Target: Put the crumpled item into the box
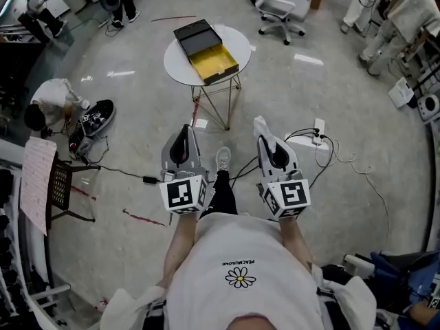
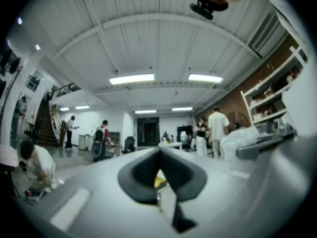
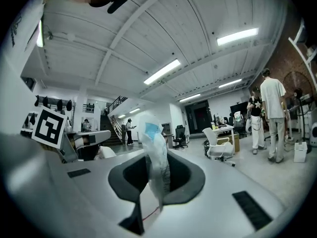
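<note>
Between the nearly closed pads of the right gripper (image 1: 265, 139) hangs a crumpled whitish plastic wrapper (image 3: 156, 155) with a blue patch near its top, pinched there and sticking up past the fingertips. Beside it, the left gripper (image 1: 185, 130) has its jaws drawn together at the tips with nothing between them. Both grippers are held out in front of the person's body, side by side, above the grey floor (image 1: 137, 191). Well ahead of them stands a round white table (image 1: 237, 43) on thin metal legs, and on it lies the open box (image 1: 213, 62), yellow inside, with its black lid folded back behind it. The wrapper is well apart from the box.
</note>
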`<state>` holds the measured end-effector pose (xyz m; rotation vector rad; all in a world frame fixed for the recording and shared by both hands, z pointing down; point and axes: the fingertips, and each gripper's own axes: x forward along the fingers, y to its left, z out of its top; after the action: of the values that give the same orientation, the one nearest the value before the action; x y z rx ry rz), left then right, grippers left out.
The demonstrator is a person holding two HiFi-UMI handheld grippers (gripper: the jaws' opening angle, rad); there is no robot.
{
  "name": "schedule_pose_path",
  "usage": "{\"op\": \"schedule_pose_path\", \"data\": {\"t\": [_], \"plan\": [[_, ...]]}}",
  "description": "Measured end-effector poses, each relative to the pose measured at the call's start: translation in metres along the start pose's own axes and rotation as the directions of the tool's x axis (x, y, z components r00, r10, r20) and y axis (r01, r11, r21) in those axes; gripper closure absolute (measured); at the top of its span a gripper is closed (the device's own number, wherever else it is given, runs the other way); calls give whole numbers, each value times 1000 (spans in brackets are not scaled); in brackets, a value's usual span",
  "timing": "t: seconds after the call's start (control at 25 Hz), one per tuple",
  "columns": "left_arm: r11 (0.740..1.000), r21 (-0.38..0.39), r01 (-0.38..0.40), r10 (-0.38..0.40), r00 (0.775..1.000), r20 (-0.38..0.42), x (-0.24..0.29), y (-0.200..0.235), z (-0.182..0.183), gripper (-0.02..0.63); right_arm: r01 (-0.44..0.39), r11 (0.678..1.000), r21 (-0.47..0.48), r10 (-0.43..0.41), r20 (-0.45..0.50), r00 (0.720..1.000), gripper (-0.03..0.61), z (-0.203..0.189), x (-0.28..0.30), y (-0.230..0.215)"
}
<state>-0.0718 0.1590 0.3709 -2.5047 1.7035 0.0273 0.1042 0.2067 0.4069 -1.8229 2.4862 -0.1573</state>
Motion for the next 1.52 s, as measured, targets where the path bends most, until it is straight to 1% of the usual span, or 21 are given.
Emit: {"op": "schedule_pose_path", "data": {"t": [0.16, 0.32, 0.48, 0.6, 0.72, 0.84, 0.92, 1.0, 1.12, 1.32, 1.44, 1.52], "plan": [[1000, 2, 8, -8, 1000, 13, 45, 15, -2, 617, 31, 999, -20, -31, 3, 1000, 535, 4, 33, -17], [1000, -13, 20, -19, 999, 32, 94, 31, 0, 617, 56, 998, -22, -56, -4, 998, 535, 8, 79, -38], [999, -17, 28, -28, 999, 31, 150, 58, 0, 617, 79, 997, -22, -79, -21, 997, 535, 14, 138, -52], [999, 2, 36, -36, 998, 47, 197, 79, 4, 617, 82, 996, -16, -82, -13, 997, 535, 27, 188, -63], [998, 13, 62, -63, 996, 70, 237, 97, 4, 617, 81, 997, -10, -81, -20, 996, 535, 32, 234, -72], [997, 13, 78, -79, 993, 86, 275, 118, 1, 617, 94, 996, 1, -94, -24, 995, 535, 35, 277, -81], [996, 7, 84, -85, 993, 79, 298, 131, -5, 617, 104, 995, 3, -103, -28, 994, 535, 34, 302, -86], [996, 1, 89, -88, 994, 65, 316, 141, -13, 617, 109, 994, -5, -109, -38, 993, 535, 32, 321, -91], [997, -16, 71, -70, 996, 50, 334, 154, -20, 617, 113, 994, -12, -114, -46, 992, 535, 31, 344, -95], [998, -48, 44, -42, 998, 38, 350, 161, -25, 617, 81, 996, -29, -82, -48, 995, 535, 38, 366, -98], [999, -20, 26, -25, 999, 31, 359, 163, -25, 617, 47, 999, -22, -48, -46, 998, 535, 39, 381, -102], [1000, -12, 0, 1, 999, 39, 364, 165, -21, 617, 18, 1000, -14, -19, -44, 999, 535, 39, 391, -104]]}}
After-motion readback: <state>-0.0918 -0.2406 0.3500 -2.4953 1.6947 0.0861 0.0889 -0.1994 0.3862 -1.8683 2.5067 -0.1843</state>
